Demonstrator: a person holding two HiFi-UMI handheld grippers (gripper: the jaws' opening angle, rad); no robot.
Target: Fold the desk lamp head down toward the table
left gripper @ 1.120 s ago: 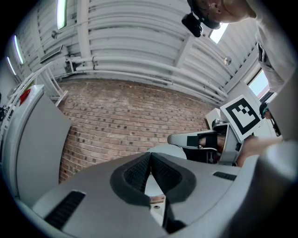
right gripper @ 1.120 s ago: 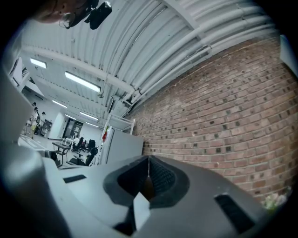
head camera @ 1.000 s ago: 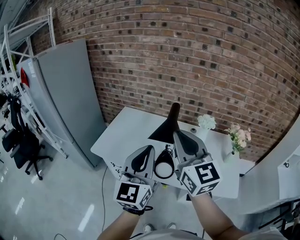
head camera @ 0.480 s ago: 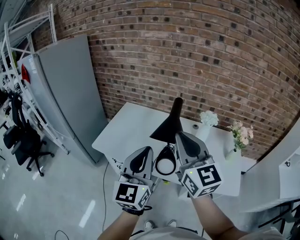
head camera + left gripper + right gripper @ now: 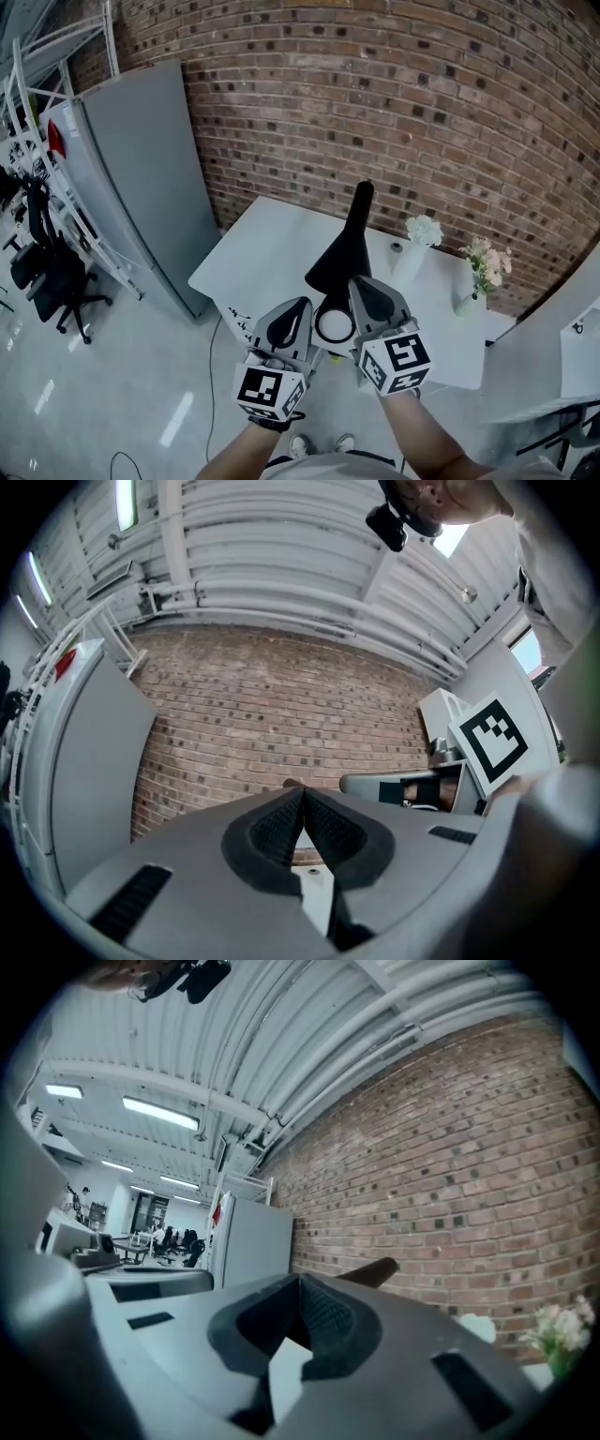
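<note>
The desk lamp (image 5: 343,251) is matte black, a flared cone-like body tapering up into a slim stem that leans toward the rough red brick wall (image 5: 394,94). It stands on a smooth white table (image 5: 253,251). At its near end sits a black-rimmed ring (image 5: 335,324) with a pale centre, possibly the lamp's base, though the grippers crowd it and the join is hidden. The left gripper (image 5: 292,317) and right gripper (image 5: 367,289) are smooth grey shells with ribbed black pads. In each gripper view the pads press together at the tip with nothing between them. Both are held over the table's near edge, flanking the ring, the right one overlapping the cone's lower edge. In the right gripper view only the lamp's dark tip (image 5: 373,1270) pokes above the jaws.
</note>
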